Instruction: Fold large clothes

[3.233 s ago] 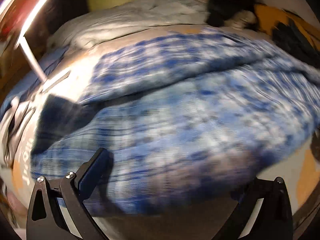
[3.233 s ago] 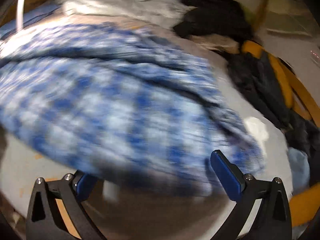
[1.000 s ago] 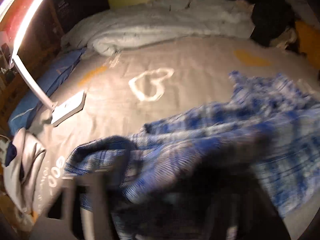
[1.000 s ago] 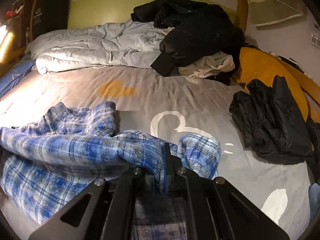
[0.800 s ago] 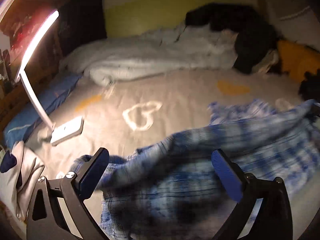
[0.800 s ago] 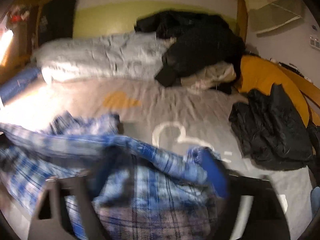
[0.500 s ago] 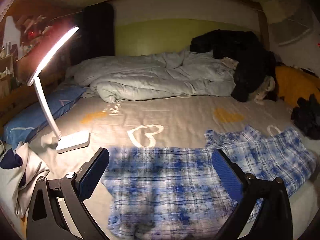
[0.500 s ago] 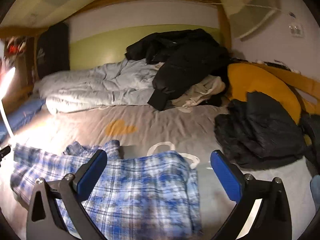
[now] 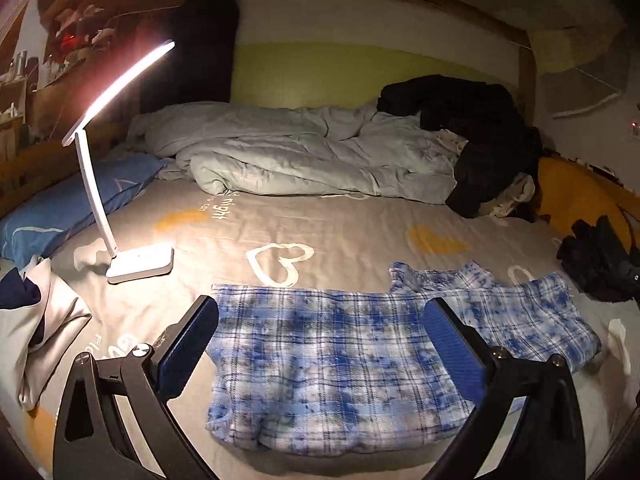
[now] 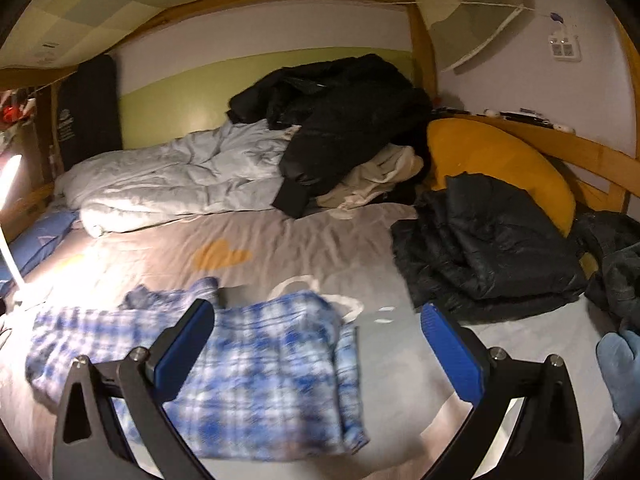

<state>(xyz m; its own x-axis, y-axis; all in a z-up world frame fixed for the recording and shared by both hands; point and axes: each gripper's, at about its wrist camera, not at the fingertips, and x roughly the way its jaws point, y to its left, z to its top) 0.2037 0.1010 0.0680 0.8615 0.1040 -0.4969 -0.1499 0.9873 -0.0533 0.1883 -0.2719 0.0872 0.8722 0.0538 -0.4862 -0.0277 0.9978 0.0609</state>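
A blue and white plaid shirt (image 9: 340, 364) lies folded flat on the grey bed sheet (image 9: 320, 224), its collar end toward the right. In the right wrist view the same plaid shirt (image 10: 256, 368) lies low and left of centre. My left gripper (image 9: 320, 340) hangs open above the shirt's left half, with nothing between its blue pads. My right gripper (image 10: 318, 338) is open too, held over the shirt's right edge and the bare sheet (image 10: 280, 232), and holds nothing.
A lit white desk lamp (image 9: 140, 262) stands on the bed at the left, beside a blue pillow (image 9: 76, 200). A rumpled pale duvet (image 9: 304, 156) and black jackets (image 10: 340, 120) fill the far end. A dark jacket (image 10: 488, 248) and orange cushion (image 10: 500, 160) lie at the right.
Both grippers let go of the plaid shirt, opened wide and rose back from it. The shirt, bunched in the jaws a second ago, now lies flat and folded on the sheet.
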